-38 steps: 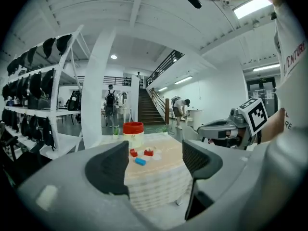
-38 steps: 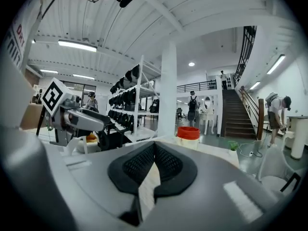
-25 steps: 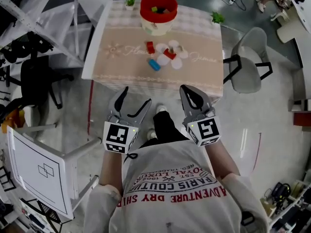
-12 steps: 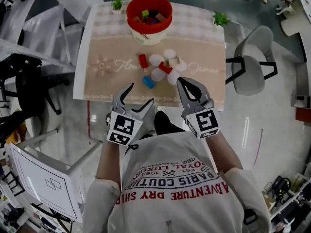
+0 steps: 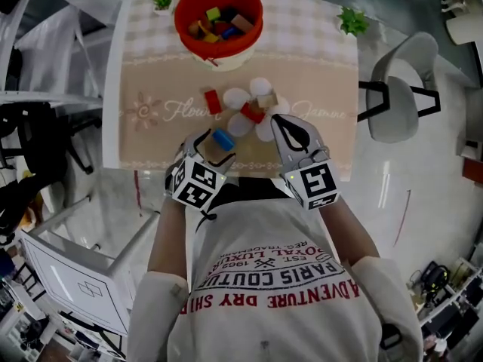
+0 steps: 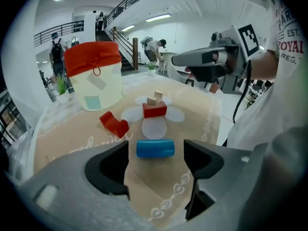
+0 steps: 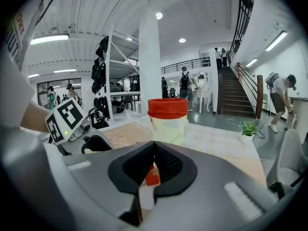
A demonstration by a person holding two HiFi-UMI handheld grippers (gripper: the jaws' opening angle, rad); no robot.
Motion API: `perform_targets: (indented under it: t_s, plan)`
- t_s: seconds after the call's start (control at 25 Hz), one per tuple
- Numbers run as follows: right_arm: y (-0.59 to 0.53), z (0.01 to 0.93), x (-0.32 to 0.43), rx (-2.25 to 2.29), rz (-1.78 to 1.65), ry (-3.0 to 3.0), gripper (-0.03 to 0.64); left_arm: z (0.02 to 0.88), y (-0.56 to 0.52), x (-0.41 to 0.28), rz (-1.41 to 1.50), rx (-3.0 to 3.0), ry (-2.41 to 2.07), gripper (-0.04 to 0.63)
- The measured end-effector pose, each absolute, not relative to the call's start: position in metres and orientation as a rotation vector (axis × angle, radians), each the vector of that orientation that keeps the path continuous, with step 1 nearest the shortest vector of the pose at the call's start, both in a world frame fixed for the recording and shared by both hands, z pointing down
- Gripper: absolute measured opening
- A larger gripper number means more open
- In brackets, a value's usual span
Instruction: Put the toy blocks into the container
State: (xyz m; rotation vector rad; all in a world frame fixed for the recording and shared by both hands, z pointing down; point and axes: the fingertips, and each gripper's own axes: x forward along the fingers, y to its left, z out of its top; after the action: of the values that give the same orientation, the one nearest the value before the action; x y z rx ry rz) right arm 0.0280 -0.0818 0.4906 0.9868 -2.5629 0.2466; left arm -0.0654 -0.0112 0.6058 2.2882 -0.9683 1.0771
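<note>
Lying on its side near the front edge of the bench, the blue cylinder block runs its long axis slantwise in the head view, from far-left to near-right; in the left gripper view the same block lies crosswise, one end toward each jaw. The left hand-held gripper straddles it with its jaws wide and opening, a gap of cloth showing at either end, so nothing is gripped. Just beyond lie a red arch block and a red block with a small wooden block among white discs. The right hand-held gripper hangs beside those discs with its jaws together and empty, only a sliver of red showing past them in its own view. At the far side stands the red-rimmed container, already holding several coloured blocks. Script on the bench cloth reads "Flow…" at the left; the word at the right is too unclear to read. The person's shirt, upside down, shows "ADVENTURE DRY", "PARIS COUTUR" and "1962". A second ago both hand-held grippers hung over the floor short of the bench and the block lay well clear of them; now they reach over its near edge.
</note>
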Motion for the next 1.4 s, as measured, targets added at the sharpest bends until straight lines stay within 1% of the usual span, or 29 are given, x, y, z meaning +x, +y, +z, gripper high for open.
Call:
perform_targets:
  t_s: [0.28,0.44,0.68,1.0,1.4]
  plan:
    - [-0.090,0.506,0.027,0.963,0.300,-2.541,0.000,0.633,-0.021,-0.060,1.156,2.213,-0.877,0.367]
    - [-0.090,0.510,0.025,0.960,0.307,-2.536,0.000,0.637,-0.021,-0.061,1.179,2.202,-0.845,0.311]
    - [-0.091,0.504,0.019,0.983,0.299,-2.526,0.001,0.625,-0.025,-0.066,1.190,2.253,-0.826,0.310]
    - [-0.110,0.460,0.000,1.068,0.230,-2.563,0.000,0.550,-0.064,-0.080,1.051,2.420,-0.948,0.310]
    - [-0.144,0.405,-0.022,1.194,0.103,-2.590,0.000,0.441,-0.130,-0.106,0.770,2.626,-1.163,0.310]
